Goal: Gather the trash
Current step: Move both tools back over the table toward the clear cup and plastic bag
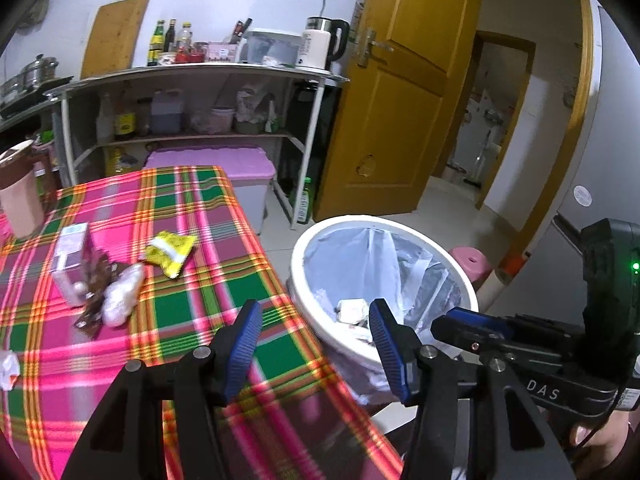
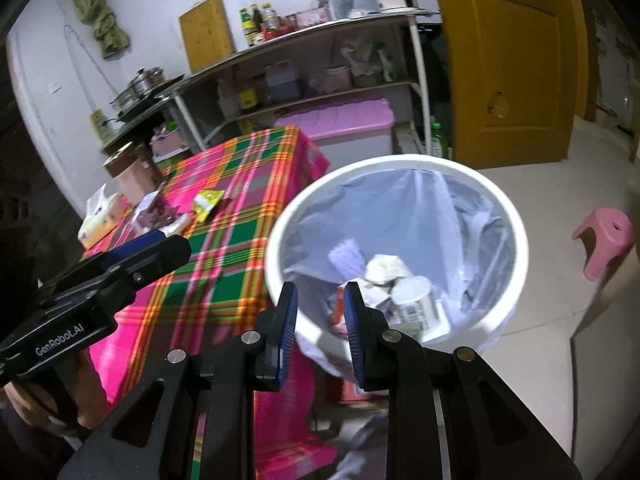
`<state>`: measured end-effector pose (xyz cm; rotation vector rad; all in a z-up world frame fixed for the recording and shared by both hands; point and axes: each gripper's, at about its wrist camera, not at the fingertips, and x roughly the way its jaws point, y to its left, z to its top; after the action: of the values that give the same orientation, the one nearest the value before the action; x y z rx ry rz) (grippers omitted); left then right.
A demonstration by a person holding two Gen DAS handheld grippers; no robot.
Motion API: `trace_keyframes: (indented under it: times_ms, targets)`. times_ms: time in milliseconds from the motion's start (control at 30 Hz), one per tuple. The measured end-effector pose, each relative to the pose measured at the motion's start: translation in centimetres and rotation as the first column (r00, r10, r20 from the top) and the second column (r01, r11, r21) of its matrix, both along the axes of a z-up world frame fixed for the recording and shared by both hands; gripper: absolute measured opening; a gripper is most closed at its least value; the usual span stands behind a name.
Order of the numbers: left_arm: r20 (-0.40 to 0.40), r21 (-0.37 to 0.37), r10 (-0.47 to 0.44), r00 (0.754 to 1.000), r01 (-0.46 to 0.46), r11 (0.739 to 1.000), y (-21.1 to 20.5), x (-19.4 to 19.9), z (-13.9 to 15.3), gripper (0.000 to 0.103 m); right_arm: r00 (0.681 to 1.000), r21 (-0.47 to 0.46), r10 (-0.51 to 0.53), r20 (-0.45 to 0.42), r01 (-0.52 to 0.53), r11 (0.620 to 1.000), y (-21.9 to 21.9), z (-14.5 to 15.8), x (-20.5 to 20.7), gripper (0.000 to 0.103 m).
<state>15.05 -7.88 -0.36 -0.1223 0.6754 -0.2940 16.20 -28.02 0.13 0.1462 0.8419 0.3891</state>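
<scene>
In the white bin some trash landed; yellow snack wrapper and scraps left on counter, both tools empty: left tool wide, right tool narrowly parted.

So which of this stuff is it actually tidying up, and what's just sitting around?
Part of the job:
yellow wrapper
white crumpled bag
brown wrapper
paper scrap
white bin

Just lying about:
pink cup
tissue box
kettle
pink stool
</scene>
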Motion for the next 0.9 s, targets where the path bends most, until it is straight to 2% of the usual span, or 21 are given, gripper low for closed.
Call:
trace_keyframes:
  times_ms: [167, 233, 267, 900]
  targets:
    - [0.007, 0.007, 0.037, 0.999, -0.038, 0.999, 1.9, -1.5, 0.2, 0.056, 0.999, 0.011, 0.047, 0.007, -0.048, 0.999, 1.4, 0.4, -0.8, 0.027]
    - [0.01, 0.009, 0.049, 0.999, -0.049, 0.999, 2.3, -2.0, 0.2, 0.056, 0.998, 0.026, 0.063, 0.003, -0.063, 0.998, 1.8, 0.5, -0.9, 0.042]
    - [0.012, 0.01, 0.056, 0.998, -0.057, 0.998, 2.6, -2.3, 0.2, 0.056, 0.998, 0.029, 0.071, 0.003, -0.071, 0.997, 2.1, 0.6, -1.1, 0.044]
    - [0.013, 0.01, 0.218, 0.976, -0.218, 0.976, 9.4, -5.6, -0.5, 0.056, 0.985, -0.006, 0.174, -0.013, -0.174, 0.985, 7.9, 0.6, -1.5, 0.044]
